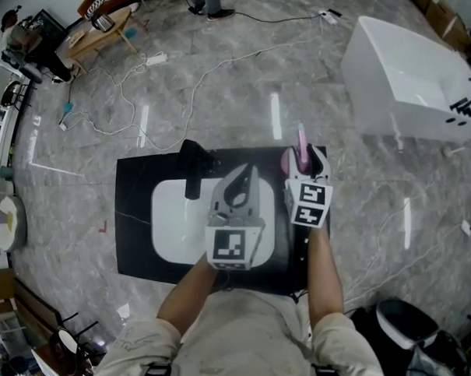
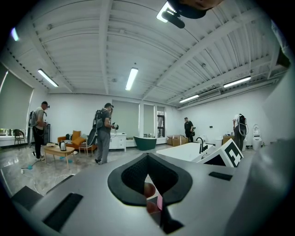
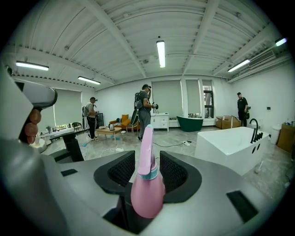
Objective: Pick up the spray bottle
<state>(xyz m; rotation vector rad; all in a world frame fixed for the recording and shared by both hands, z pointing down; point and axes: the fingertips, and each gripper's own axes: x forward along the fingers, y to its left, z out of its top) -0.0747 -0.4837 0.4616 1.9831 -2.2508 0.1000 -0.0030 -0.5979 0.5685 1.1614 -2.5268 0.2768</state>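
Right tongs [image 3: 146, 159] wide around pink spray bottle [image 3: 147, 193].

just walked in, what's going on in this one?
A person holds a gripper in each hand over a black counter with a white sink. The right gripper is open, with the pink bottle standing between its fingers. They don't seem to press on it, so it isn't picked up yet. The left gripper is shut and empty, over the sink.
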